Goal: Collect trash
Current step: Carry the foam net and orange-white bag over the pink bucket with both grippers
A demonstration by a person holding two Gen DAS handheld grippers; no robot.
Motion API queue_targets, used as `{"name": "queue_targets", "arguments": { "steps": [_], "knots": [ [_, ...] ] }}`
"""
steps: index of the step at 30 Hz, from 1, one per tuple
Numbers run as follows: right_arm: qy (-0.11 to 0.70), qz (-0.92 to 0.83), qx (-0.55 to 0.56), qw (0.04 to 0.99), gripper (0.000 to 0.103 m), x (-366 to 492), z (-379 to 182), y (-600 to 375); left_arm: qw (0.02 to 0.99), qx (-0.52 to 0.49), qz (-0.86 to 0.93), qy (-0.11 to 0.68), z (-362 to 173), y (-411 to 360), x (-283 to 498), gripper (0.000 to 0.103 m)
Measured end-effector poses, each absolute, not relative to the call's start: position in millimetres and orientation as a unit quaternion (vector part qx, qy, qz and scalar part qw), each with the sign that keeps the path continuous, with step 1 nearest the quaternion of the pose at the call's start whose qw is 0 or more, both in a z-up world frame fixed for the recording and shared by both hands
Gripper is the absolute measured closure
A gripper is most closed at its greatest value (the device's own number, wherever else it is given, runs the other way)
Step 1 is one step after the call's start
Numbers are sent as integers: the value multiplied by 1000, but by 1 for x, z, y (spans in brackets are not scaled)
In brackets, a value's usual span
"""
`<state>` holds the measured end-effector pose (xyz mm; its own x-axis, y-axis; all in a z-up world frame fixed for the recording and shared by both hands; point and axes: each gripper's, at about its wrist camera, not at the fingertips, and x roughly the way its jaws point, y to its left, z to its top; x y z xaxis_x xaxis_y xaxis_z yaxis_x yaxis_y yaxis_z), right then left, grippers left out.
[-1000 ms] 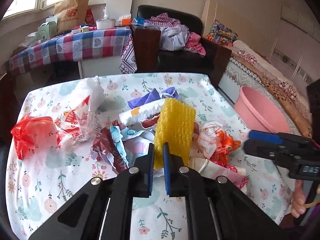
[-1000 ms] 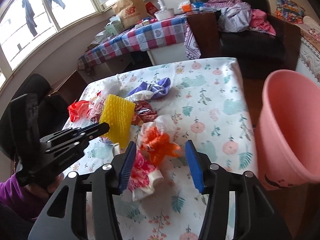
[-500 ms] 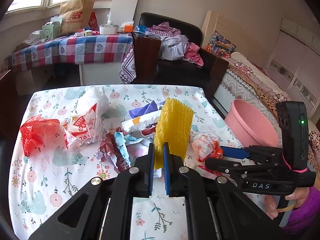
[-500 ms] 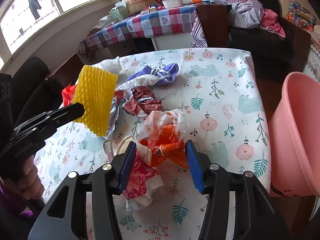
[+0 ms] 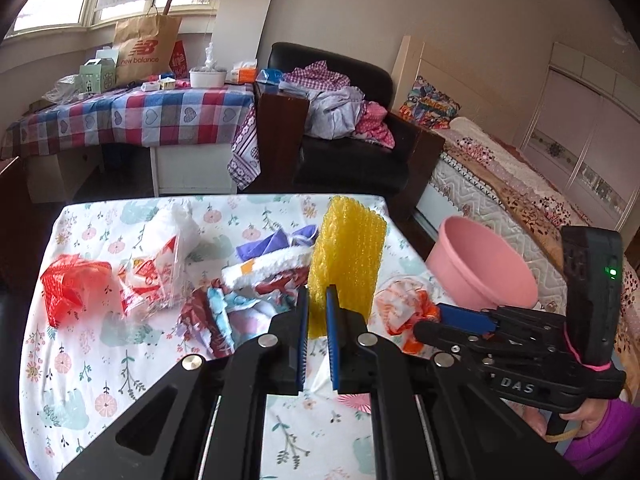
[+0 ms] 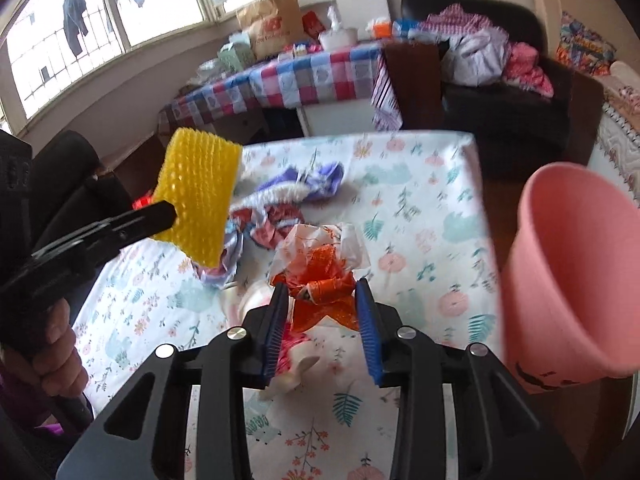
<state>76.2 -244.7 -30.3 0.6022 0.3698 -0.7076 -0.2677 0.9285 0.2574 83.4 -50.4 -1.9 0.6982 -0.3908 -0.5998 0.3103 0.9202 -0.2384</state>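
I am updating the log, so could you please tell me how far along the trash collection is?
Early on. The pink bin shows no trash in its visible part. In hand: the left gripper holds the yellow foam net aloft; the right gripper is closing around the orange wrapper. Left: red bag, purple cloth, other wrappers.

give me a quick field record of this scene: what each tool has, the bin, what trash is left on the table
left tool: shut on yellow foam net, lifted off the table
right tool: jaws closing around orange and white wrapper
bin: pink tub past the table's right edge
table: floral cloth
trash left: red net bag, clear printed bag, purple wrapper, crumpled wrappers
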Motion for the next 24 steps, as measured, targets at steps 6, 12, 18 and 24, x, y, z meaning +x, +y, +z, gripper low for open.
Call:
{"name": "queue_targets", "arguments": {
  "steps": [6,12,18,24],
  "knots": [
    [366,143,75,916,68,59,-5,-272,922,-68,-206,320,13,-69,83,96],
    [335,96,90,933,68,49,12,-305,922,-65,-235,301,28,-99,86,96],
    [317,50,109,941,68,42,17,-338,918,-61,-266,287,37,-135,89,96],
    [307,9,127,943,68,35,14,-369,912,-56,-286,290,36,-172,99,96]
  ]
}}
